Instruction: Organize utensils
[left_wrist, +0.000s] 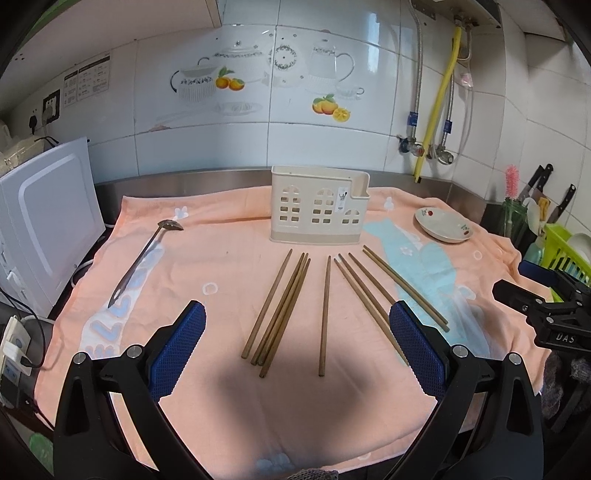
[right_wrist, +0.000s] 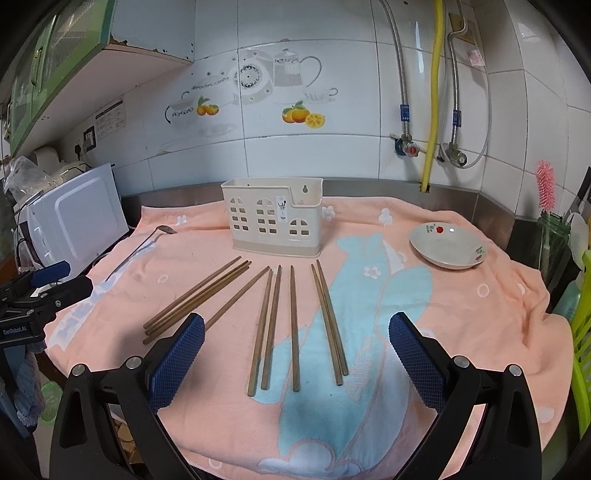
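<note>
Peach towel (left_wrist: 229, 258) with a pale blue whale print covers the counter in front of you, tiled wall (left_wrist: 240, 147) behind.

Nearest: your left gripper (left_wrist: 297, 345) hovers above the towel's near edge, blue pads spread wide, nothing between them. Your right gripper (right_wrist: 296, 356) sits the same way, fingers wide apart and holding nothing; in the left wrist view its black frame pokes in at the right edge.

Just past the fingertips: nine wooden chopsticks (left_wrist: 324, 314) lie loose on the towel, fanned out with far ends converging toward the holder. From the left view, four lie grouped on the left, one alone in the middle, four more angled off to the right. Three of the left group touch along their length.

Left side, apart from the chopsticks: metal spoon (left_wrist: 142, 258) flat on the towel, bowl end away from you.

Farther back, centre: cream plastic utensil holder (left_wrist: 317, 206) stands upright on the towel, window-shaped cutouts in its front wall. Nothing shows above its rim.

Right of the holder, well apart: shallow white dish (right_wrist: 447, 246) with small red flower marks, resting on the towel.

Far left: white microwave (left_wrist: 44, 225) beside the towel's edge.
</note>
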